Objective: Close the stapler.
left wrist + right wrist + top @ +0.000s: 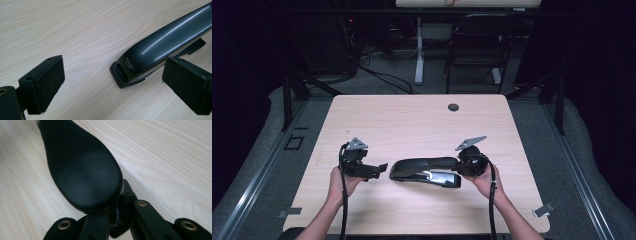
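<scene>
A black long-arm stapler (424, 167) lies flat on the light wooden table (412, 120), near its front edge, lengthwise left to right. My left gripper (380, 170) sits just left of the stapler's front end, open. In the left gripper view its two pads stand wide apart, and the stapler's (160, 47) nose lies between them untouched. My right gripper (464, 165) is at the stapler's right end. In the right gripper view its jaws meet, shut, under the rounded end of the stapler's handle (80, 170). Whether the right gripper (117, 220) pinches any part of the stapler is hidden.
A round cable hole (453, 107) sits near the table's far edge. Beyond the table stand a dark chair (477, 45) and a white desk leg (419, 50), with cables on the floor. Bare tabletop stretches behind the stapler.
</scene>
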Demonstrator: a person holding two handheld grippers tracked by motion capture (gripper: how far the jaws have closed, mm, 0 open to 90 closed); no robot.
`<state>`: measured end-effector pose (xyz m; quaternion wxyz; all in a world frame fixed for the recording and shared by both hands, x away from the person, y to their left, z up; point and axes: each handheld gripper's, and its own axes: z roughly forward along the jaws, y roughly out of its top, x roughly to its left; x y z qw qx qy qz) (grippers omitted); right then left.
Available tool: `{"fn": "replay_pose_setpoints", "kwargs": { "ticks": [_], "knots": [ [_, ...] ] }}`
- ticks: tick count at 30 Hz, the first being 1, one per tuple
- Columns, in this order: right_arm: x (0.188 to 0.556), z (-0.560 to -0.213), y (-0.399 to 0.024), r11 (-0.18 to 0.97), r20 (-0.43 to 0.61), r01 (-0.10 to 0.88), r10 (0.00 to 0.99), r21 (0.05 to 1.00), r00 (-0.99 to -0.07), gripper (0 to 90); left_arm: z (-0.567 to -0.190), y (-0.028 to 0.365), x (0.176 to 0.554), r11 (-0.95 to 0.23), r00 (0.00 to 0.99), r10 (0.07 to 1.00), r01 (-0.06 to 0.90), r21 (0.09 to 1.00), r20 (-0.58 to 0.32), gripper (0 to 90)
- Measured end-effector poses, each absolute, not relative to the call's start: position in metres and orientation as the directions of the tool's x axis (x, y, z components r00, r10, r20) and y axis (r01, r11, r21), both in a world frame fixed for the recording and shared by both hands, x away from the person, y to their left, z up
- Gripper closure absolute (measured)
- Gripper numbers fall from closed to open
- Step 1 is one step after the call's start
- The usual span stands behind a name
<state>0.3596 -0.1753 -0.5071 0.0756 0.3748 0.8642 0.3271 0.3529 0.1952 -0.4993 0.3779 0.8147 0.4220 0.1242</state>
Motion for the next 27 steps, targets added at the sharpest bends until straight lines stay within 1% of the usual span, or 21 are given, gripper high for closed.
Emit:
{"fn": "replay_pose_setpoints", "kwargs": {
  "ticks": [5, 7, 10, 14, 17, 20, 22, 27],
  "knots": [
    [0.36, -0.514, -0.182, 0.522, 0.104, 0.618, 0.709, 0.587, -0.698, 87.6, -0.5, 0.196, 0.354, -0.352, 0.606, 0.787, 0.593, 0.724, -0.114, 4.7],
    [0.359, -0.514, -0.185, 0.512, 0.106, 0.618, 0.713, 0.597, -0.693, 87.6, -0.5, 0.196, 0.353, -0.356, 0.608, 0.785, 0.597, 0.719, -0.116, 4.6],
    [0.357, -0.514, -0.19, 0.523, 0.097, 0.62, 0.714, 0.585, -0.693, 87.4, -0.5, 0.195, 0.353, -0.358, 0.609, 0.785, 0.596, 0.719, -0.114, 4.6],
    [0.355, -0.514, -0.195, 0.501, 0.115, 0.631, 0.723, 0.592, -0.681, 86.6, -0.5, 0.195, 0.353, -0.363, 0.611, 0.784, 0.595, 0.717, -0.11, 4.5],
    [0.353, -0.51, -0.196, 0.502, 0.082, 0.624, 0.736, 0.599, -0.671, 86.7, -0.499, 0.196, 0.353, -0.361, 0.61, 0.784, 0.596, 0.717, -0.112, 4.5],
    [0.351, -0.504, -0.196, 0.517, 0.023, 0.605, 0.749, 0.605, -0.663, 87.1, -0.499, 0.196, 0.354, -0.362, 0.61, 0.784, 0.596, 0.717, -0.112, 4.3],
    [0.348, -0.498, -0.195, 0.514, -0.006, 0.584, 0.755, 0.628, -0.656, 87.1, -0.499, 0.196, 0.353, -0.363, 0.611, 0.784, 0.595, 0.717, -0.11, 4.3],
    [0.34, -0.479, -0.196, 0.465, -0.001, 0.529, 0.753, 0.71, -0.659, 87.0, -0.5, 0.195, 0.354, -0.371, 0.612, 0.784, 0.592, 0.716, -0.101, 4.1]
  ]
}}
